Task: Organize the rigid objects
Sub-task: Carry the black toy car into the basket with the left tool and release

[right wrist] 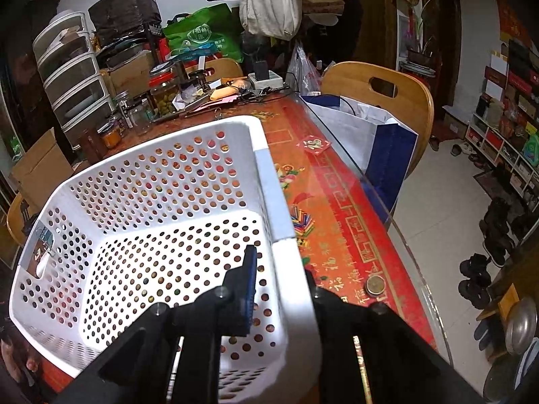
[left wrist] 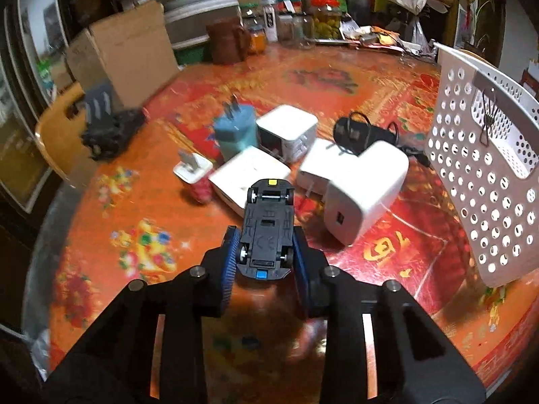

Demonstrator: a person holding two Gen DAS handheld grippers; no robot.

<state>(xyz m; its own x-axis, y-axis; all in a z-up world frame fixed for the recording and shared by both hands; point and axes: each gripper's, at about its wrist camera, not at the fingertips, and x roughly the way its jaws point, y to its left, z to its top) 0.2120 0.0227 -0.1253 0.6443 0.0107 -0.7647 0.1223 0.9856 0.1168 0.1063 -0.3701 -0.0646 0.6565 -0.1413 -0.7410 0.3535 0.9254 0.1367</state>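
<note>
The left gripper is clenched on the small black toy car, upside down just above the red patterned table. It should lift straight, then carry it to the white holed plastic basket. Only the right view shows the right gripper pinching the basket's wall, and the basket empty.

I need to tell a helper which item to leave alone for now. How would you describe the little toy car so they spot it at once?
On the red patterned table, left of the white perforated basket, lies a cluster of mostly white chargers. At its near edge the left tongs grip the toy car. It is the only black piece with wheels, belly up, yellow at one end and blue at the other.
</note>
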